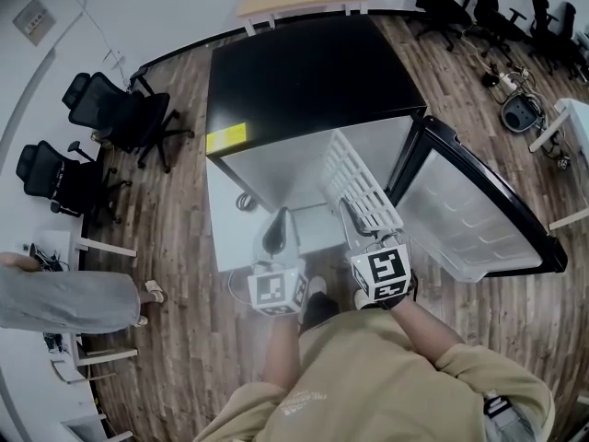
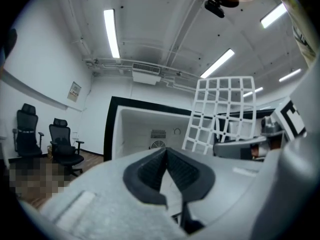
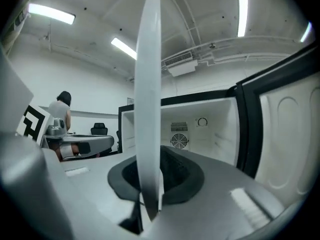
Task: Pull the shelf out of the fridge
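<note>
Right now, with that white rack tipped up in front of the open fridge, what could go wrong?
1. The shelf is pinched at one edge by the right tongs alone, so it might twist or slip out.
2. The left tongs are shut and empty, so they give it no support.
3. The shelf sits close to the open fridge door; a careless swing could knock against it.

One black fridge [image 1: 313, 72], one white shelf [image 1: 355, 179], two claws, left claw [image 1: 281, 219], right claw [image 1: 352, 217]
</note>
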